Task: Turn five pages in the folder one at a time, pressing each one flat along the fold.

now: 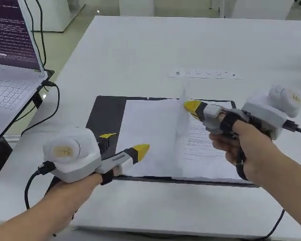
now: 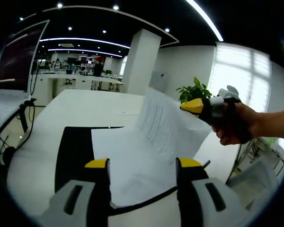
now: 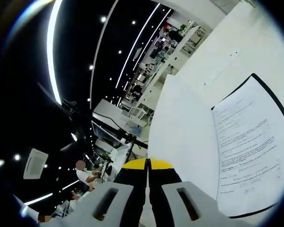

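1. Two-handed work: holding the left gripper (image 1: 124, 142) nearest, jaws spread and empty, hovering over the folder (image 1: 105, 116)'s near edge, probably readying to press along the fold.
2. Pinching the page (image 2: 158, 125) with the right gripper (image 1: 192, 106), jaws clamped on its edge, holding it upright above the folder's middle so that it can swing leftward.
3. Resting the open folder flat on the table (image 1: 140, 50), so the sheets lie within reach; leaving the laptop (image 1: 10, 60) well apart at far left.
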